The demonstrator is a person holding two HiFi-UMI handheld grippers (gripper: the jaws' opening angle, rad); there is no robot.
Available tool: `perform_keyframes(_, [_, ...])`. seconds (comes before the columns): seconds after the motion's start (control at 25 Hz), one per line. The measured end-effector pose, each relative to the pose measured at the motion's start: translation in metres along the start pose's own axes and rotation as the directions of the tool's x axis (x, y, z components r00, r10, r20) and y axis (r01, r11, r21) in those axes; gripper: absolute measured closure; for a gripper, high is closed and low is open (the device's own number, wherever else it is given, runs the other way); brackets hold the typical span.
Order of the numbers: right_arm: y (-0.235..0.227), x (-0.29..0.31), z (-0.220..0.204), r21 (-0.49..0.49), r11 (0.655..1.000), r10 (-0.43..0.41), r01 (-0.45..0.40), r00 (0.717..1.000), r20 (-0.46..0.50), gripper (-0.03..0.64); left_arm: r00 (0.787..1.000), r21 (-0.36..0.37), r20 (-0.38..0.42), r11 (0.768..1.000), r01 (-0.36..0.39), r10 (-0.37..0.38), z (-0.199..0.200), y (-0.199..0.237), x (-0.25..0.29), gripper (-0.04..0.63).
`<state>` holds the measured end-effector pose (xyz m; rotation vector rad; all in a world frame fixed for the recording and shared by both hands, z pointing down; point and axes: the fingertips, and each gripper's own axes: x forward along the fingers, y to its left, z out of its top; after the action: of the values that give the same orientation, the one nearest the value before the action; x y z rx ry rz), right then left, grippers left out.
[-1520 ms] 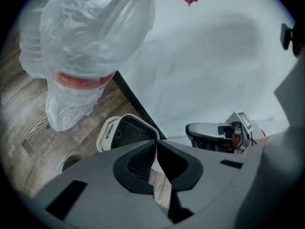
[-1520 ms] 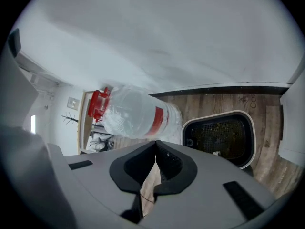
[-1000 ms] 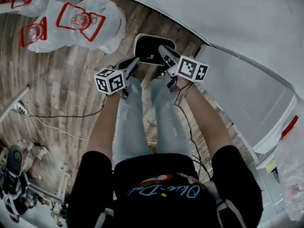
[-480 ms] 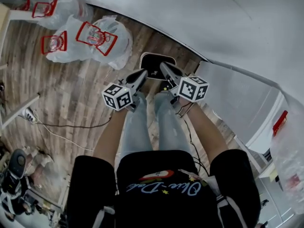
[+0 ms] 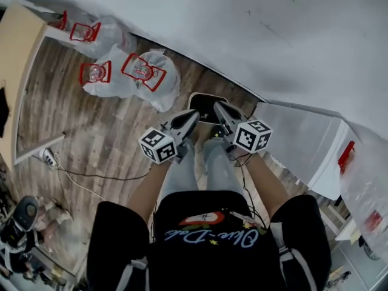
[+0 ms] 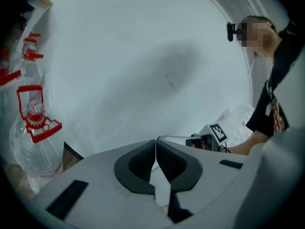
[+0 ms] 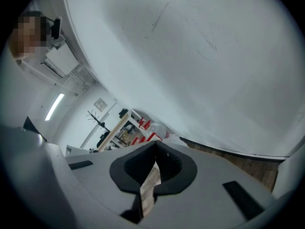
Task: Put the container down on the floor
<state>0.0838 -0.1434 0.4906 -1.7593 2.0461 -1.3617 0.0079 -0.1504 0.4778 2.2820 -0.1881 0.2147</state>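
The container (image 5: 204, 96), a black tub with a pale rim, stands on the wood floor by the white wall, just past my feet. Both grippers hang in the air above it and hold nothing. In the head view my left gripper (image 5: 193, 116) and right gripper (image 5: 219, 107) point toward the wall, and their tips cover part of the tub. In the left gripper view the left gripper (image 6: 156, 148) has its jaws pressed together. The right gripper (image 7: 156, 150) is likewise shut and empty in its own view. The tub appears in neither gripper view.
Several water jugs with red handles, wrapped in clear bags (image 5: 143, 73), lie on the floor to the left; one jug (image 6: 35, 128) shows in the left gripper view. A white cabinet (image 5: 306, 145) stands at the right, a wooden tabletop (image 5: 17, 59) at the left, a cable (image 5: 91, 176) across the floor. Another person (image 6: 274, 99) stands nearby.
Both grippers have risen, shut and empty, away from the container, which stays on the floor. The head view has lifted too, and the floor looks farther off.
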Motion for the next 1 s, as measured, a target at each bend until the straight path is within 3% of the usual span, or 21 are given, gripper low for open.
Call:
perform_keyframes(0.48, [0.062, -0.046, 0.035, -0.002, 1.0, 0.015, -0.015, 0.996, 0.09, 0.617, 0.998, 0.166, 0.05, 0.986, -0.031, 0.023, 0.056, -0.064, -0.032, 0.589])
perform_keyframes(0.72, [0.084, -0.064, 0.051, -0.021, 1.0, 0.026, -0.024, 0.991, 0.129, 0.617, 0.996, 0.214, 0.084, 0.976, -0.041, 0.024, 0.074, -0.09, -0.041, 0.589])
perform_keyframes(1.0, [0.117, -0.075, 0.078, -0.105, 0.994, 0.06, -0.044, 0.985, 0.162, 0.617, 0.994, 0.338, 0.1, 0.938, -0.074, 0.042, 0.101, -0.117, -0.055, 0.589])
